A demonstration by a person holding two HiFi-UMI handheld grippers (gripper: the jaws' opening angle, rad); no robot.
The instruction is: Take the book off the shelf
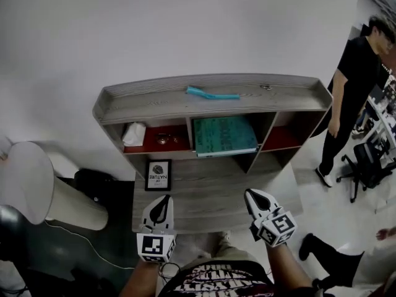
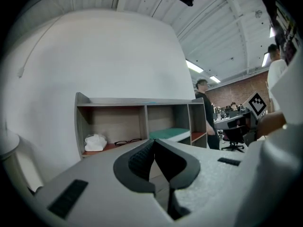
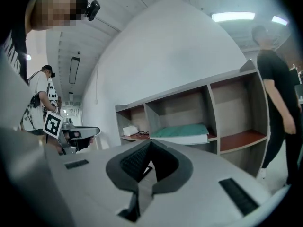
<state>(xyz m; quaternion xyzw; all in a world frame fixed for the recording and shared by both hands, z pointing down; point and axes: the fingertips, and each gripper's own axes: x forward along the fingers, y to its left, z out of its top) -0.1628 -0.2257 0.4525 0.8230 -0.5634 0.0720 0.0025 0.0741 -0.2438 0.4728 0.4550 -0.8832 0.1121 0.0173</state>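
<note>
Head view: one grey wood-grain shelf unit (image 1: pixel 210 101) with three open compartments sits at centre frame; red floors show in the left and right ones. One flat teal book (image 1: pixel 224 136) with a pale page edge lies in the middle compartment. One crumpled white cloth (image 1: pixel 134 133) sits in the left compartment. Two grippers show at the bottom: left gripper (image 1: pixel 162 203) and right gripper (image 1: pixel 255 198).

Left gripper view: ribbed dark jaws meet at the tips, holding nothing.

Right gripper view: jaws likewise closed and empty; the book lies right of centre.

Muted, even indoor light. Ceiling strip lights (image 3: pixel 234 16) glare above shelf (image 3: pixel 209 110). Shelf compartments shadowed. Gripper views fisheye-bent, corners black. Head view sharp.
</note>
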